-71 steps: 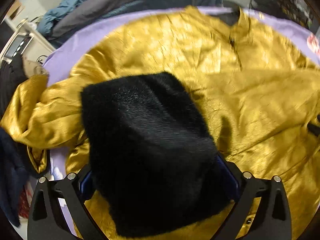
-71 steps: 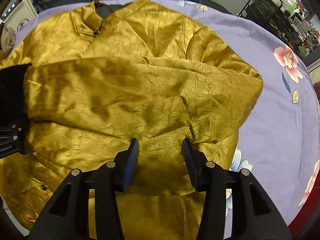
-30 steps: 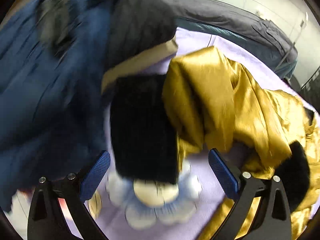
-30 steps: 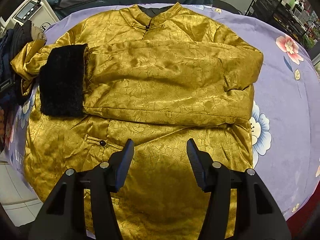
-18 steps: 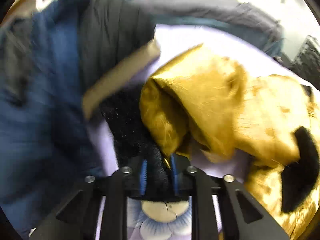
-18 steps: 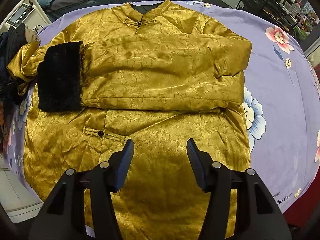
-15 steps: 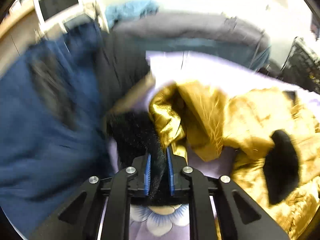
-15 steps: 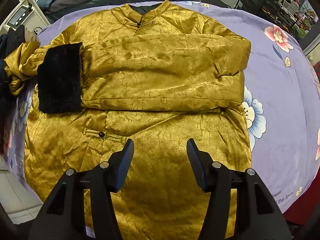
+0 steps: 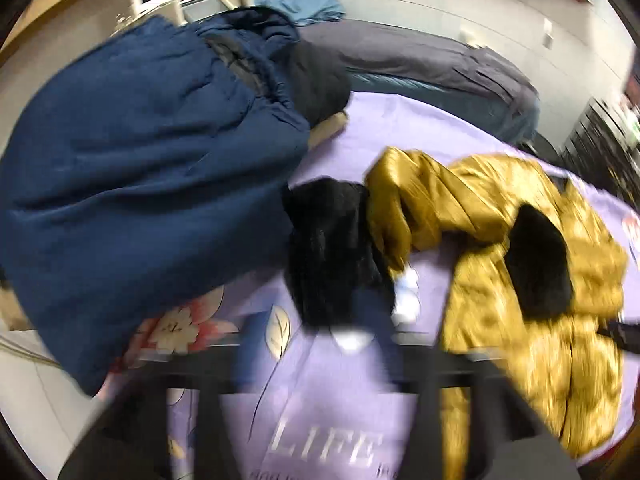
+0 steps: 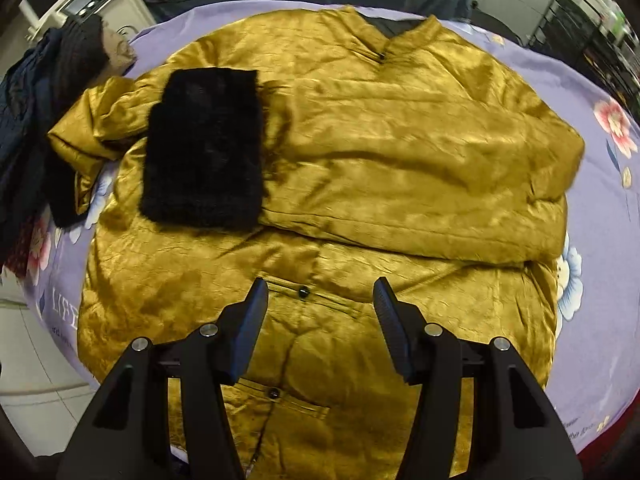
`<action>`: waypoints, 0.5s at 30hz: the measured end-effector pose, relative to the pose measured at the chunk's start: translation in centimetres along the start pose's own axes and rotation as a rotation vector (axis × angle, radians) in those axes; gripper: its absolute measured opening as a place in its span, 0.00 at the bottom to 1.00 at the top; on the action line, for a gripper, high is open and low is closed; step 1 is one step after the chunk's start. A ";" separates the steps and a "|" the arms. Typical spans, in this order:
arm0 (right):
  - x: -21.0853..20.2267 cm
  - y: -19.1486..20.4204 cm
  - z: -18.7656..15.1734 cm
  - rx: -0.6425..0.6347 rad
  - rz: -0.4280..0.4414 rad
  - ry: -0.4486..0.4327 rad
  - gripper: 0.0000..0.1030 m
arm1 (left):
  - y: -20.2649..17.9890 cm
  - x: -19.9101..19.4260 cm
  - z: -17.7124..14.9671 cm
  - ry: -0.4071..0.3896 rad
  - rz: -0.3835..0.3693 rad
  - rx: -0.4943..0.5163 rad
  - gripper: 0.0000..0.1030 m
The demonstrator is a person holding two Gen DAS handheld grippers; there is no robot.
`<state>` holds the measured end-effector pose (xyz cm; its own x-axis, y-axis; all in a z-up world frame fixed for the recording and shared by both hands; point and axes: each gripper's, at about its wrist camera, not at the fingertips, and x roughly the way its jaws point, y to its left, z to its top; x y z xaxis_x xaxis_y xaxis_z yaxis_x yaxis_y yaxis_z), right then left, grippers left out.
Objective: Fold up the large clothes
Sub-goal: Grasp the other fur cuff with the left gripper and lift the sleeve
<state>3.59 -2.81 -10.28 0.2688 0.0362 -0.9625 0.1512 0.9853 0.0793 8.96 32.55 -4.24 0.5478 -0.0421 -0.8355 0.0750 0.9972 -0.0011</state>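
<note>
Shiny gold padded jacket point(image 10: 400, 168) w/ black fur cuffs lies flat on lilac floral bedsheet point(image 10: 600, 208); right gripper point(image 10: 320, 312) hovers over its hem, jaws apart, empty; left gripper point(image 9: 316, 364) blurred, jaws just been opening, left-sleeve black fur cuff point(image 9: 328, 248) between them, not pinched.

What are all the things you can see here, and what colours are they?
Jacket: one, shiny gold, spread on the tablecloth, one sleeve folded across its chest.
Fur cuffs: two, black; one lies on the jacket's body, the other at the bunched sleeve's end.
Tablecloth: one, lilac with flowers, under the jacket.
Puffy coat: one, navy, piled at the cloth's edge.
Left gripper: black, blurred, fingers just opening.
Right gripper: black, blue-padded fingers open above the hem.
</note>
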 end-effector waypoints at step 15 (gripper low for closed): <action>-2.9 -2.1 -3.7 0.016 -0.100 -0.026 0.53 | -3.5 11.3 6.2 0.058 0.103 0.146 0.09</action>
<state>-1.04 -4.40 -8.57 0.2761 -0.0667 -0.9588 0.1939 0.9809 -0.0124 20.04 28.18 -10.31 0.5099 0.0677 -0.8576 0.1437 0.9762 0.1625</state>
